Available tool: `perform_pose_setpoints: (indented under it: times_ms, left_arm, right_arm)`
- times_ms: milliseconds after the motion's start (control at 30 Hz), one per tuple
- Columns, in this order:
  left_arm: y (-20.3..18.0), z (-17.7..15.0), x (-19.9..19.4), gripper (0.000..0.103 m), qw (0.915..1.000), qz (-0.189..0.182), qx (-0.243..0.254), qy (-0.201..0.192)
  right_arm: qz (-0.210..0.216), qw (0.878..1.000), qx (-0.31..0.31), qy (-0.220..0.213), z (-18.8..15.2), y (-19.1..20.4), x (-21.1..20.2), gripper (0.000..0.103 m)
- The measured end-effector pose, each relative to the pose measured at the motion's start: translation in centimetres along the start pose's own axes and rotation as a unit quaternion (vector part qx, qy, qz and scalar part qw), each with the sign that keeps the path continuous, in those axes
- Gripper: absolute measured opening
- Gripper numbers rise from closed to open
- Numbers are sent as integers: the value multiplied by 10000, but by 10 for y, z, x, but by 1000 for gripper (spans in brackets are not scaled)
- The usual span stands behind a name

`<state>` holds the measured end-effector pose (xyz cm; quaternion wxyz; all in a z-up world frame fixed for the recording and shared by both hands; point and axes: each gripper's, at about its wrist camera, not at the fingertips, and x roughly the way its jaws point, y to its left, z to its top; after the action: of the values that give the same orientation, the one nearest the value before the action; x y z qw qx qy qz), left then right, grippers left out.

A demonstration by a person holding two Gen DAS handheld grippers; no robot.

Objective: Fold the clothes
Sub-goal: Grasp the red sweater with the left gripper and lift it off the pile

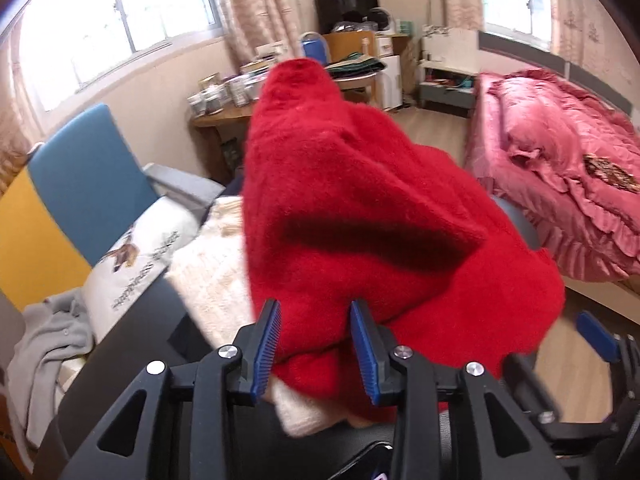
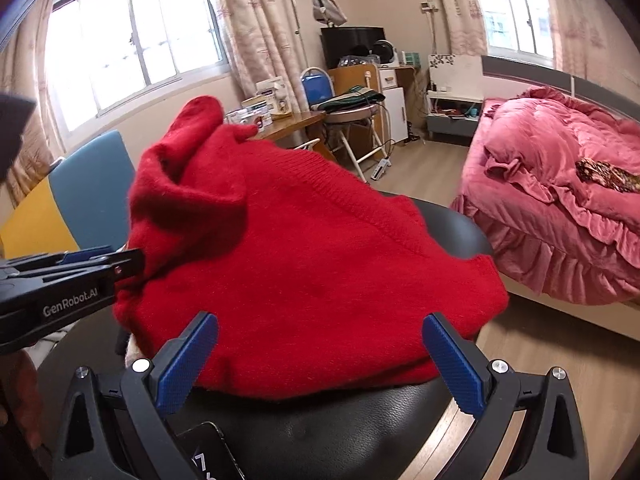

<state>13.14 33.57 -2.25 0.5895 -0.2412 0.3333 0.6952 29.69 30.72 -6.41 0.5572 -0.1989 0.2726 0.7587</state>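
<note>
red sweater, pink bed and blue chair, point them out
red sweater [image 2: 304,280], right wrist view, middle of its knitted body
pink bed [image 2: 560,200], right wrist view, quilt top
blue chair [image 1: 92,152], left wrist view, backrest

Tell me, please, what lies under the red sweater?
Under the red sweater a cream fluffy cloth shows at its edge, on the black padded seat. How far the cloth runs beneath is covered.

Bedroom furnishings, daylight coming in

A bed under a ruffled pink quilt is standing at the right; a blue and yellow chair is sitting at the left by the big window. A cluttered wooden desk, a folding stool and patterned curtains are lining the far wall, a white cabinet standing beyond.
</note>
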Motion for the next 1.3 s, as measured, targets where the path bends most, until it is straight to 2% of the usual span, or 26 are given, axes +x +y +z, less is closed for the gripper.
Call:
perform_pose_setpoints:
  times_ms: [100, 233, 333, 433, 533, 600, 667, 733, 933, 1067, 1167, 1300]
  left_arm:
    - [-8, -6, -4, 36, 9990, -215, 319, -212]
    - [-6, -1, -2, 37, 9983, -480, 218, -266]
    - [-19, 10, 10, 39, 9984, -276, 465, -162]
    - [-35, 17, 25, 45, 9957, 45, 910, -159]
    - [-37, 21, 34, 46, 9959, 35, 887, -171]
    - [-35, 22, 37, 44, 9966, -40, 818, -111]
    - [-34, 23, 37, 30, 9968, -42, 801, -64]
    - [-28, 23, 30, 16, 9976, -58, 679, -91]
    - [18, 26, -22, 11, 9977, -69, -199, -648]
    - [57, 21, -60, 11, 9931, -273, -693, -901]
    - [86, 9, -92, 10, 9885, -372, -999, -1070]
    - [121, -10, -131, 1, 9823, -210, -1279, -1349]
  right_arm:
    - [-74, 9999, -75, 88, 3, -3, 15, 103]
    - [-91, 9986, 246, 457, 4, -21, 48, 103]
    - [2, 9958, 466, 782, 1, -32, 74, 102]
    - [160, 9958, 461, 776, -2, -33, 84, 99]
    - [240, 9970, 249, 692, -3, -28, 86, 75]
    - [292, 9973, 102, 661, -4, -23, 86, 41]
    - [352, 9974, -4, 636, -5, -19, 86, 21]
    - [401, 9974, -9, 600, -6, -19, 82, 12]
    - [773, 9953, 513, 291, 15, -25, 49, 8]
    - [1394, 9866, 850, 66, 34, -14, 15, 8]
    - [1807, 9796, 876, -71, 44, 7, -9, 8]
    - [2259, 9714, 708, -169, 47, 53, -40, 7]
